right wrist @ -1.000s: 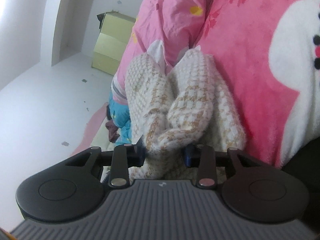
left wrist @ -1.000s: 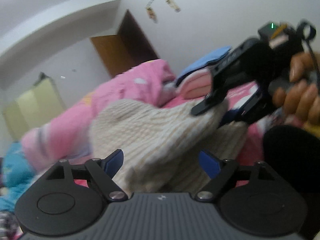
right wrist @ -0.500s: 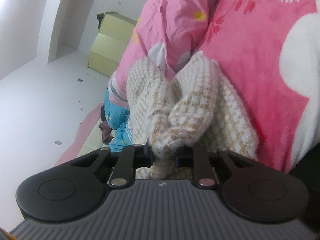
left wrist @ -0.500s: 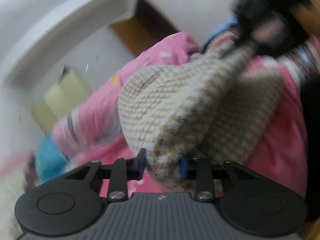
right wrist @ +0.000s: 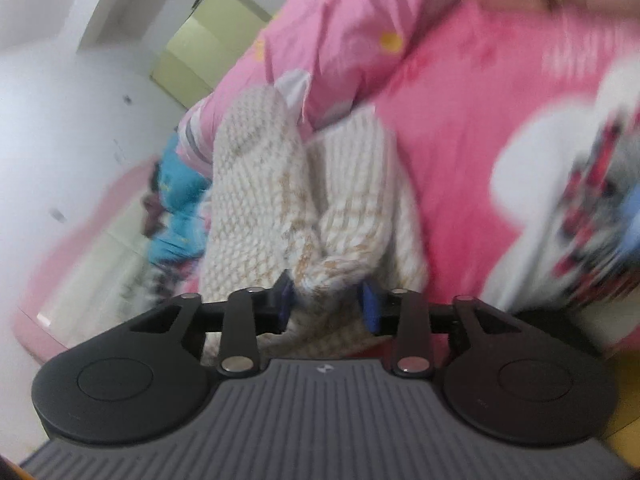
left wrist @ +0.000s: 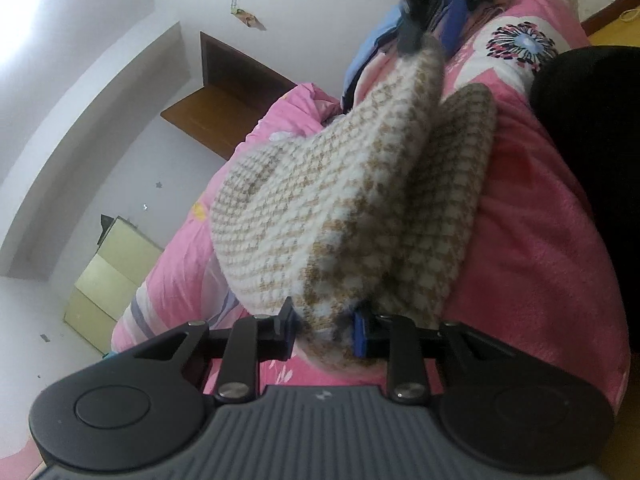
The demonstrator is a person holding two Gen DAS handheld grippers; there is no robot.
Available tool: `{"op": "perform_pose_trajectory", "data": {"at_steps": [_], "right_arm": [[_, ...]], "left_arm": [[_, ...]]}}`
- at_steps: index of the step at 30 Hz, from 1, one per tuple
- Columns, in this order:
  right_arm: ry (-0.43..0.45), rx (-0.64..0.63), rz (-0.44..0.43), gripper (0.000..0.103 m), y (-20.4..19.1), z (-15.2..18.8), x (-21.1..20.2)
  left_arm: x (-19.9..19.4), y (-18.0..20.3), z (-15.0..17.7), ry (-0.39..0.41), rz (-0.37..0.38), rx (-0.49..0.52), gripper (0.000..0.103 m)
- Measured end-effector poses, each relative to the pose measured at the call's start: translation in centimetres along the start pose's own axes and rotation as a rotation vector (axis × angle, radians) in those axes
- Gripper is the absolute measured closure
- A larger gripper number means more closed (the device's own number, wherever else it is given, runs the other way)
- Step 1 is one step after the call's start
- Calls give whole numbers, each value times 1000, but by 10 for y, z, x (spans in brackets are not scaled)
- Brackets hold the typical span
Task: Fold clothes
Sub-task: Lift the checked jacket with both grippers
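Item: knit [left wrist: 336, 208] — cream and tan houndstooth garment, bunched, lying on a pink blanket [left wrist: 532, 248].

Left gripper [left wrist: 322, 336]: lower centre of the left-wrist view. Its jaws have closed in over the last second and now pinch a hem fold of the knit, both blue pads pressed into the fabric. From the pinch the knit rises as a taut ridge toward the upper right of the frame.

Right gripper [left wrist: 434, 28]: top centre of the left-wrist view, dark and blurred, at the far end of that ridge. In its own view, right gripper [right wrist: 326, 306] sits lower centre with a thick wad of the knit [right wrist: 288, 200] between the pads; its jaws have just been opening, yet the fabric still fills the gap and both pads touch it — clamped, loosely. The knit spreads in two lobes up the frame from there.

Surroundings: pink quilt [right wrist: 344, 40] heaped beyond the knit; yellow-green cabinet [left wrist: 112, 280] at lower left of the left-wrist view; brown shelf [left wrist: 216, 108] on the wall, upper centre; turquoise cloth [right wrist: 176, 208] at left of the right-wrist view; flower print [left wrist: 524, 46] on the blanket, upper right.

Writing: none legible. A small pale logo mark sits on each gripper's grey body, too small to read. The right-wrist view is motion-blurred.
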State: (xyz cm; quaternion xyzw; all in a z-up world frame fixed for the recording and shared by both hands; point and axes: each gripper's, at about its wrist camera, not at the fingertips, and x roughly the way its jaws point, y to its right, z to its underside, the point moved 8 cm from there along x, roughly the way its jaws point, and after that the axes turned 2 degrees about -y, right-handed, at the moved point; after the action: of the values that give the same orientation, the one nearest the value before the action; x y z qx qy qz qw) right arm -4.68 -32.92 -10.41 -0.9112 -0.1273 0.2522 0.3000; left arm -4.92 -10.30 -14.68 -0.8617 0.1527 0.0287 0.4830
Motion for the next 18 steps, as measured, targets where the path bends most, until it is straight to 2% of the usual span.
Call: {"op": "perform_pose_trajectory", "data": {"at_steps": [2, 3, 5, 7, 8, 10, 12, 14, 16, 18], "right_arm": [[84, -173, 122, 68, -19, -13, -19], [117, -272, 155, 68, -35, -18, -23], [149, -442, 107, 70, -76, -21, -19], [126, -599, -33, 71, -123, -10, -3], [101, -657, -75, 72, -137, -4, 8], [2, -787, -84, 76, -151, 17, 39], [-145, -834, -39, 82, -138, 35, 72], [-334, -855, 107, 86, -94, 59, 112], [-340, -840, 94, 87, -73, 65, 122], [-379, -755, 96, 87, -73, 53, 119]], "left_arm": [[1, -1, 0, 1, -2, -11, 75], [4, -1, -1, 4, -4, -7, 76], [8, 0, -3, 11, -7, 1, 76], [8, 0, -2, 17, -5, 3, 76], [7, 0, -2, 21, -3, 5, 76], [5, 0, 0, 28, 3, -2, 76], [5, 0, 2, 32, 24, -23, 76], [4, 2, 5, 33, 73, -55, 73], [-2, -3, 8, 38, 93, -98, 73], [-8, -22, 13, 17, 194, -276, 68]]}}
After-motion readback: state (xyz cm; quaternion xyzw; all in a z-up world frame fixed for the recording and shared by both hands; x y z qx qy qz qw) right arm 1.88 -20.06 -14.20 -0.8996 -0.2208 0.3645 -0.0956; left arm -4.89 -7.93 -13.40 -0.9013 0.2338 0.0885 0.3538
